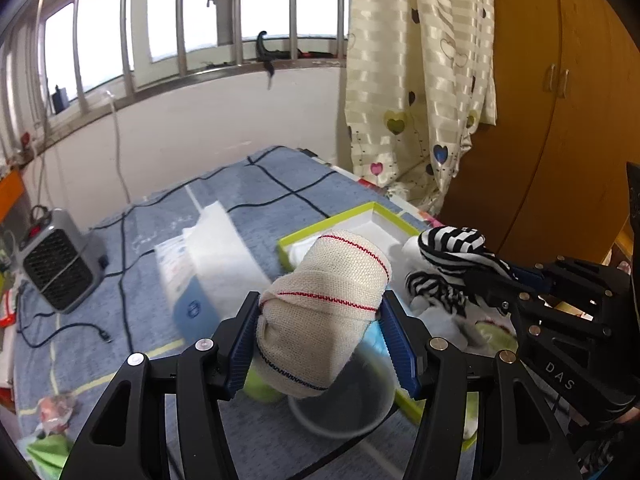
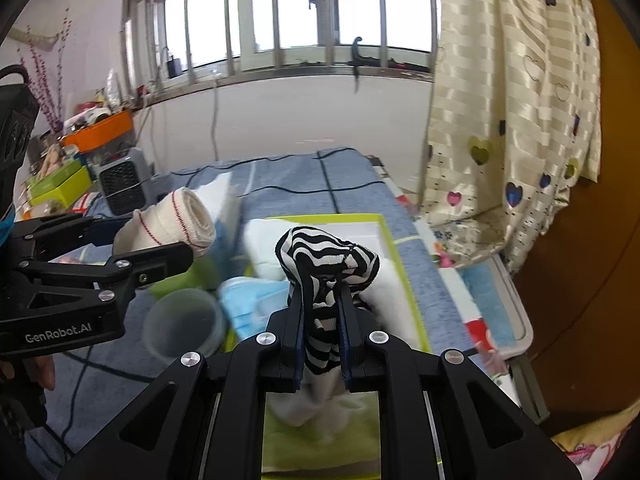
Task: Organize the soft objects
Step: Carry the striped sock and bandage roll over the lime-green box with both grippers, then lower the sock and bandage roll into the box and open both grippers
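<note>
Left gripper (image 1: 318,322) jaws grasping bandage roll (image 1: 320,308), right gripper (image 2: 320,312), GenRobot.AI-marked neighbour, clenched on striped sock (image 2: 324,268)

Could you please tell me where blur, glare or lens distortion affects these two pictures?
Left wrist view: window panes blown out white, window bars bowed by the fisheye, tissue pack smeared by motion, bandage roll sharp. Right wrist view: same window glare, clear cup blurred, striped sock crisp.

The right gripper (image 2: 320,312) pinches a striped sock (image 2: 320,264) above the green-rimmed tray (image 2: 400,256). At left, the left gripper (image 2: 160,244) grips a beige bandage roll (image 2: 176,222).
</note>
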{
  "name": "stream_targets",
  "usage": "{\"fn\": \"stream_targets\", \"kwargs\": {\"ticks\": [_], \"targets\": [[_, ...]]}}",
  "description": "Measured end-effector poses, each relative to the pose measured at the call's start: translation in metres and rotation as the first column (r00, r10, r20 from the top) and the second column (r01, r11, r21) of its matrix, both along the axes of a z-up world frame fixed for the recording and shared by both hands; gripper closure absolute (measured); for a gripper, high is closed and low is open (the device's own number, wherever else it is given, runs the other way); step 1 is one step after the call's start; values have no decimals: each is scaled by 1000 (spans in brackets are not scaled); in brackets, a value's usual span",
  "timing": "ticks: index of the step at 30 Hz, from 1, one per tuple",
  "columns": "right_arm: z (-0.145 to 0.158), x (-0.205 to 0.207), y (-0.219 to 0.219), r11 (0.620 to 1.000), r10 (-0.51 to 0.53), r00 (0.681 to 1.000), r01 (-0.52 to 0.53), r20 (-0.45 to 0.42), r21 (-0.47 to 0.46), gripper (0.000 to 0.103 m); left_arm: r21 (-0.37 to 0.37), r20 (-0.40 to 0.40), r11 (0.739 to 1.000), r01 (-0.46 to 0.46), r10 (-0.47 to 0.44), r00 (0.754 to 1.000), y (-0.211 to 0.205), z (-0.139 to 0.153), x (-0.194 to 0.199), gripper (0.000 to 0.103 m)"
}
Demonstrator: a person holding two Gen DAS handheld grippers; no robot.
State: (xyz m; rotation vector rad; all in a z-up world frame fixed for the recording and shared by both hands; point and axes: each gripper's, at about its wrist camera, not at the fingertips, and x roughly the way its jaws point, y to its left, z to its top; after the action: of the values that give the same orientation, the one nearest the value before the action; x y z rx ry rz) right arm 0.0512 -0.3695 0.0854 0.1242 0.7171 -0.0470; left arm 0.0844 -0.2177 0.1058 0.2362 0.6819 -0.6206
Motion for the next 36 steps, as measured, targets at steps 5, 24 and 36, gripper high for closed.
{"fn": "stream_targets", "kwargs": {"ticks": [5, 24, 36], "targets": [[-4, 10, -17, 1000, -23, 1000, 22, -16, -9, 89, 7, -23, 1000, 22, -21, 1000, -21, -4, 12, 45], [-39, 48, -51, 995, 75, 992, -68, -101, 69, 89, 46, -93, 997, 59, -54, 994, -63, -33, 30, 45], [-47, 53, -47, 992, 123, 985, -120, -119, 37, 86, 20, -128, 998, 59, -56, 990, -67, -37, 36, 45]]}}
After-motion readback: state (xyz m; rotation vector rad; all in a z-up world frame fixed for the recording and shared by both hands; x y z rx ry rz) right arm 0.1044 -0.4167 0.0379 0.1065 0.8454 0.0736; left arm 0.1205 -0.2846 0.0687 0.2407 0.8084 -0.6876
